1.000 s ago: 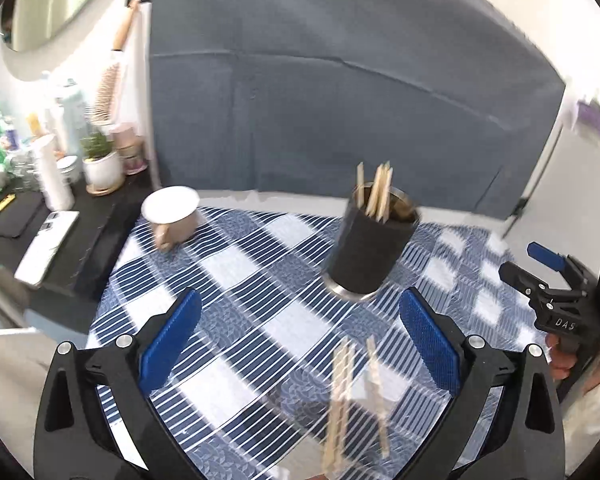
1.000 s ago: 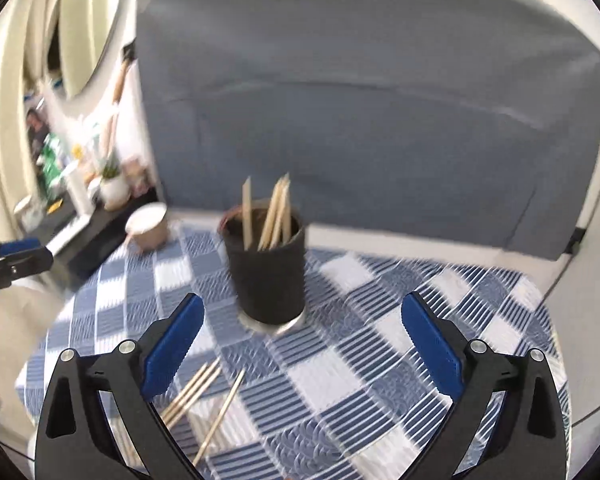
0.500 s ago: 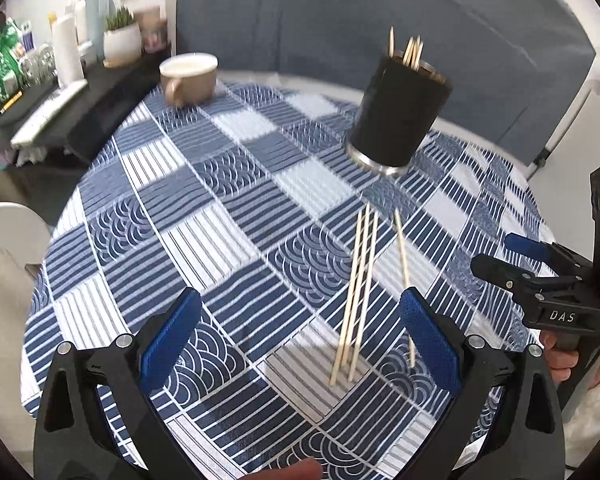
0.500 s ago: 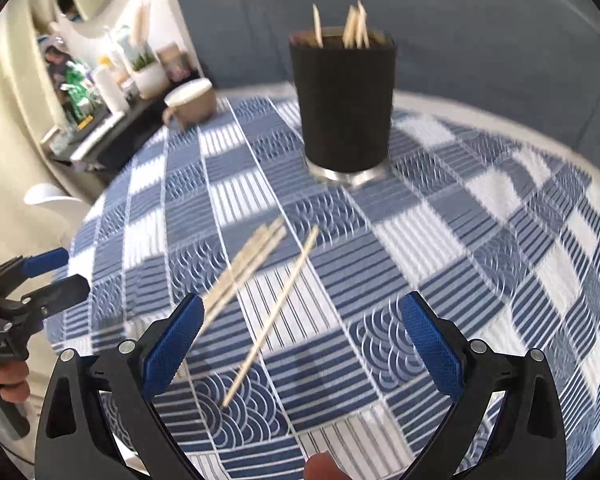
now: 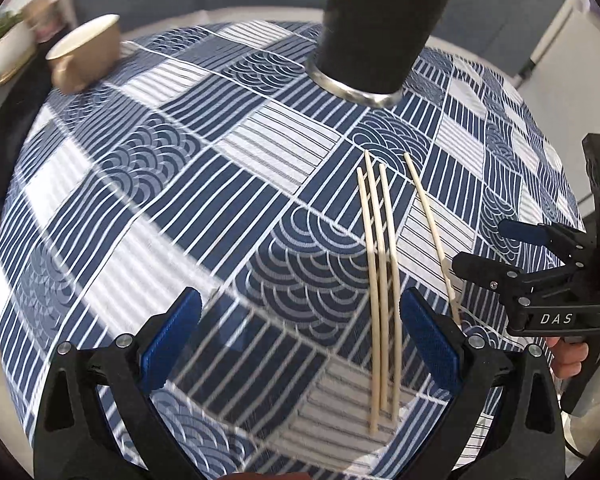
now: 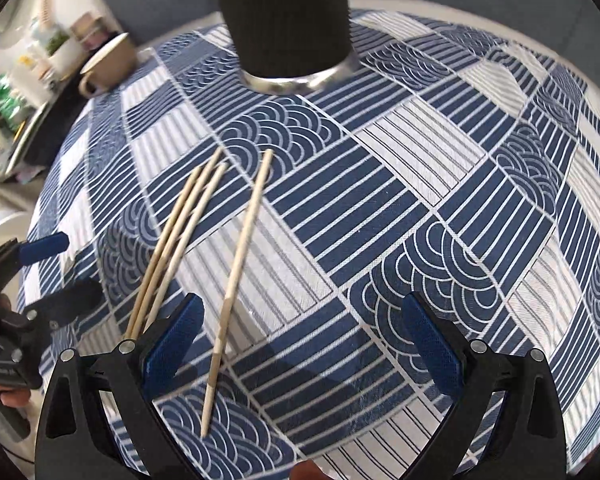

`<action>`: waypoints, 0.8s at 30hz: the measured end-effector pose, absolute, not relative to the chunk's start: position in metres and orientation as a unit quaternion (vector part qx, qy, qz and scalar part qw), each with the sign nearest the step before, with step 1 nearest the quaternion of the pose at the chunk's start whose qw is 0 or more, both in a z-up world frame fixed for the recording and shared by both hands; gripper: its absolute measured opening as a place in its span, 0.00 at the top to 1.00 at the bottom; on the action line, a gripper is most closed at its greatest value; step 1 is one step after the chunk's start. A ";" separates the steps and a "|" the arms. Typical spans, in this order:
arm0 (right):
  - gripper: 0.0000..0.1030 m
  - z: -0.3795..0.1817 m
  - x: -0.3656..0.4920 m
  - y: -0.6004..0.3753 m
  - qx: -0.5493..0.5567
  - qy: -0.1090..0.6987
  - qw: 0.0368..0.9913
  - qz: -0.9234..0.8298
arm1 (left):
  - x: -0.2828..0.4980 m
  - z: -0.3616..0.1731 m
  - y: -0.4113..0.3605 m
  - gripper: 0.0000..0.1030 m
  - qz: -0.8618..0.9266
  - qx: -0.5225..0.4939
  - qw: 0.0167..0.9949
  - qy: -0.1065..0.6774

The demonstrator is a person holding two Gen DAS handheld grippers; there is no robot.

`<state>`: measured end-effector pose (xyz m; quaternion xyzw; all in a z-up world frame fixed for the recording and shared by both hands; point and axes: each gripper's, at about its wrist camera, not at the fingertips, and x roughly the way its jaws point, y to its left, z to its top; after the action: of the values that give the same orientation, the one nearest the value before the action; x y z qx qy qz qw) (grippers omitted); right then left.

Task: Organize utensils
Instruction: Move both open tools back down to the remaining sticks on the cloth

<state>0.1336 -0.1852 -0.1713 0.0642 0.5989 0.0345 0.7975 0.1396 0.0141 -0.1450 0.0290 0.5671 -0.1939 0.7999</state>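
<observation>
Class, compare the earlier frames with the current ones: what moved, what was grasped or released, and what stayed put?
Both claws, left and right, came down and forward toward the blue-and-white patterned tablecloth; both remain open and empty. Nothing was grasped or released. The four loose wooden chopsticks, the black cylindrical holder and the beige mug lie where they were.

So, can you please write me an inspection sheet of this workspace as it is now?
Surface: table under a blue and white patterned cloth.
Job's things: four chopsticks flat on the cloth, three together, a single chopstick apart; black holder upright beyond them.
Clutter: beige cup at the far left edge.
Grippers: left tongs open over the three; right tongs open, the single chopstick lying between its fingers.
Cables: nothing seen.
Surroundings: grey backdrop; side shelf with a potted plant, blurred.
</observation>
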 end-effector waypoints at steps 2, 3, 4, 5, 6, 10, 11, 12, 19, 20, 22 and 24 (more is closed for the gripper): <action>0.08 -0.174 0.138 -0.184 0.065 0.603 0.795 0.022 | 0.149 -0.152 0.010 0.06 -0.205 0.033 0.792 0.575; 0.08 -0.176 0.139 -0.184 0.065 0.603 0.795 0.016 | 0.154 -0.156 0.007 0.06 -0.213 0.036 0.786 0.579; 0.08 -0.176 0.140 -0.184 0.062 0.603 0.795 0.012 | 0.157 -0.158 0.005 0.06 -0.217 0.039 0.783 0.582; 0.08 -0.177 0.141 -0.183 0.057 0.604 0.795 0.005 | 0.159 -0.160 0.002 0.06 -0.220 0.045 0.784 0.579; 0.08 -0.178 0.142 -0.182 0.053 0.605 0.794 0.002 | 0.162 -0.160 -0.001 0.06 -0.224 0.056 0.785 0.575; 0.06 -0.181 0.142 -0.175 0.019 0.606 0.795 -0.011 | 0.170 -0.165 -0.009 0.06 -0.223 0.087 0.795 0.557; 0.06 -0.181 0.141 -0.174 0.018 0.604 0.797 -0.011 | 0.170 -0.166 -0.010 0.06 -0.222 0.099 0.799 0.551; 0.06 -0.181 0.139 -0.175 0.022 0.603 0.797 -0.014 | 0.169 -0.168 -0.012 0.05 -0.219 0.111 0.801 0.546; 0.06 -0.181 0.135 -0.177 0.020 0.597 0.802 -0.014 | 0.169 -0.168 -0.013 0.04 -0.211 0.110 0.807 0.540; 0.06 -0.181 0.135 -0.177 0.019 0.597 0.802 -0.014 | 0.170 -0.168 -0.013 0.04 -0.210 0.112 0.804 0.544; 0.06 -0.181 0.135 -0.177 0.020 0.599 0.800 -0.014 | 0.171 -0.168 -0.014 0.04 -0.211 0.116 0.798 0.553; 0.06 -0.181 0.138 -0.176 0.018 0.602 0.798 -0.012 | 0.173 -0.169 -0.016 0.05 -0.211 0.123 0.791 0.561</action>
<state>0.1375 -0.1760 -0.1813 0.0183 0.6024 -0.0124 0.7979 0.1733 -0.0163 -0.1688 0.1226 0.5614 -0.2106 0.7908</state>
